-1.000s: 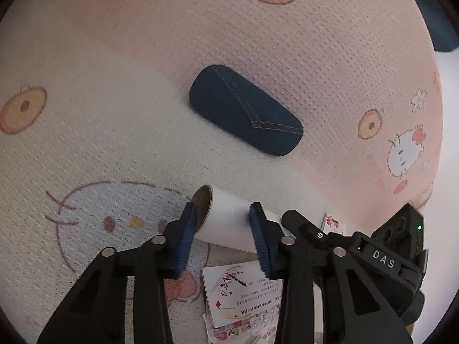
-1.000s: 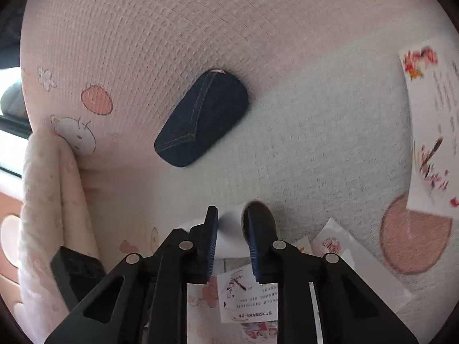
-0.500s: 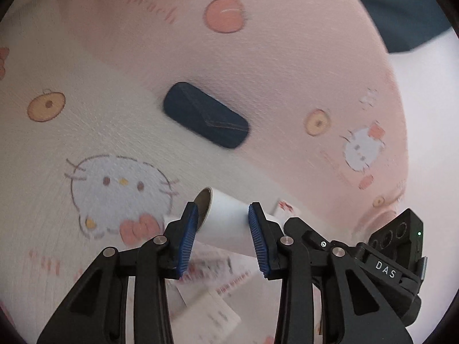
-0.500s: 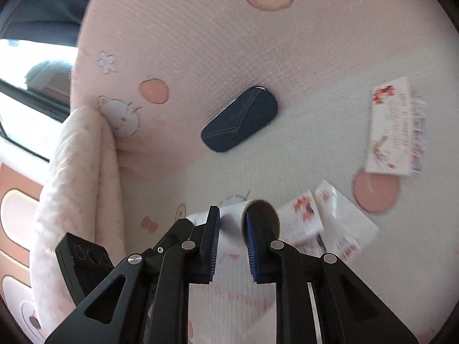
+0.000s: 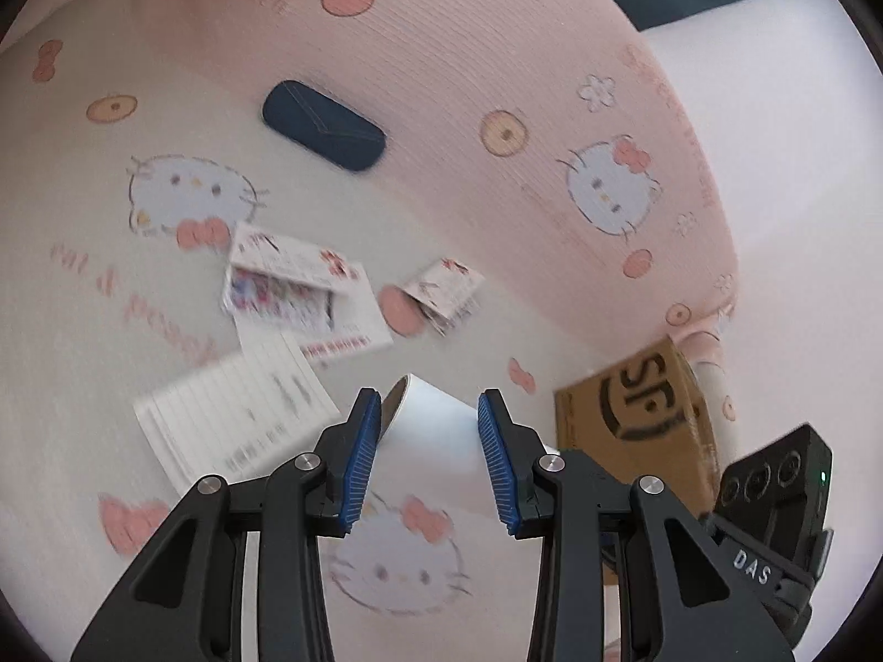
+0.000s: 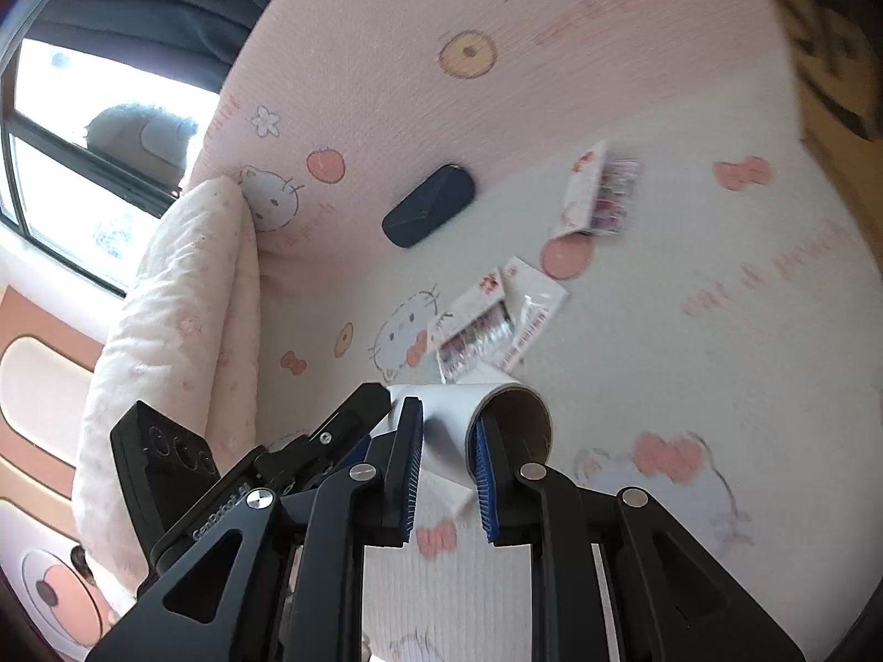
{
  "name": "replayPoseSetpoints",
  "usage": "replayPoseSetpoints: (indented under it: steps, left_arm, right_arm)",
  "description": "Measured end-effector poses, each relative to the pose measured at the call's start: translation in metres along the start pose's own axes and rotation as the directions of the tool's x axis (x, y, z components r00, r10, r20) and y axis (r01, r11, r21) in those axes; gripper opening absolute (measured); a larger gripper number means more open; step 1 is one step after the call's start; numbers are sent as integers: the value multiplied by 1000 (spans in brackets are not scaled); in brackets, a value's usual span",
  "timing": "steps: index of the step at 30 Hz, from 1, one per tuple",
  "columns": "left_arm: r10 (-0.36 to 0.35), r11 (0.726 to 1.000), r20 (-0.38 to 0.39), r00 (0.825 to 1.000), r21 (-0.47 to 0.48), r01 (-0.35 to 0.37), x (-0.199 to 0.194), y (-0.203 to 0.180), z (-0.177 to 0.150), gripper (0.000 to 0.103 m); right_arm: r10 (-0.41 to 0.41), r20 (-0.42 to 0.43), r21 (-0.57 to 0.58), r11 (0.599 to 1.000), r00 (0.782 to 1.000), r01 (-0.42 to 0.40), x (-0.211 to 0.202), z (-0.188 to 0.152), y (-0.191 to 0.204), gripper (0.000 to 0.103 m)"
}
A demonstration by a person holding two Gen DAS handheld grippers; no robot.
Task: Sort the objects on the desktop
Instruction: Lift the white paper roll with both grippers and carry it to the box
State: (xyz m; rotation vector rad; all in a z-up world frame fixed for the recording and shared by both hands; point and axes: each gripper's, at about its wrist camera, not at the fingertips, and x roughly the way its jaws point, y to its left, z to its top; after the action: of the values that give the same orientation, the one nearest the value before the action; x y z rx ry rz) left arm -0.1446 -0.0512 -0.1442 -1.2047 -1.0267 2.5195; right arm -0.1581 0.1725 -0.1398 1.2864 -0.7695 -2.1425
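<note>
Item: white paper roll [image 5: 436,419], a rolled sheet with a brown inner face, carried clear of the bed.
- Left gripper [image 5: 429,460]: closed across the roll's body, pads on both sides.
- Right gripper [image 6: 446,474]: closed on the roll's open end [image 6: 516,414]; one pad seems to sit inside the mouth, the other outside on the wall.

Below, on the cartoon-cat bedspread [image 5: 83,254]:
- denim glasses case [image 5: 323,126]
- printed sticker packs [image 5: 298,281]
- lined sheet [image 5: 237,414]

Handling, my judgement: I should move both grippers together at the same pace, so the roll neither twists nor flattens, and head for the cardboard box [image 5: 634,414], the likely bin.

View notes:
- Left wrist alone shows the box's whole side and the lined sheet.
- Right wrist alone shows the roll's round mouth, a folded pale quilt [image 6: 182,331] at the bed's edge and a window [image 6: 72,165]. Here the box is only a blurred corner.
</note>
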Motion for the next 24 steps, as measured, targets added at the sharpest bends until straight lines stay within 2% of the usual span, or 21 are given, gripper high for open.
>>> replayPoseSetpoints:
  steps: [4, 12, 19, 24]
  left_arm:
    - [-19, 999, -7, 1000, 37, 19, -5, -35, -15, 40]
    - [-99, 985, -18, 995, 138, 100, -5, -128, -19, 40]
    - [-175, 961, -62, 983, 207, 184, 30, -231, -9, 40]
    - [-199, 947, -115, 973, 233, 221, 73, -303, -12, 40]
  right_arm:
    - [-22, 48, -9, 1000, 999, 23, -42, -2, -9, 15]
    - [9, 178, -9, 1000, 984, -7, -126, 30, -19, 15]
    - [-1, 280, -20, 1000, 960, 7, -206, 88, -43, 15]
    - [-35, 310, -5, 999, 950, 38, -253, 136, -80, 15]
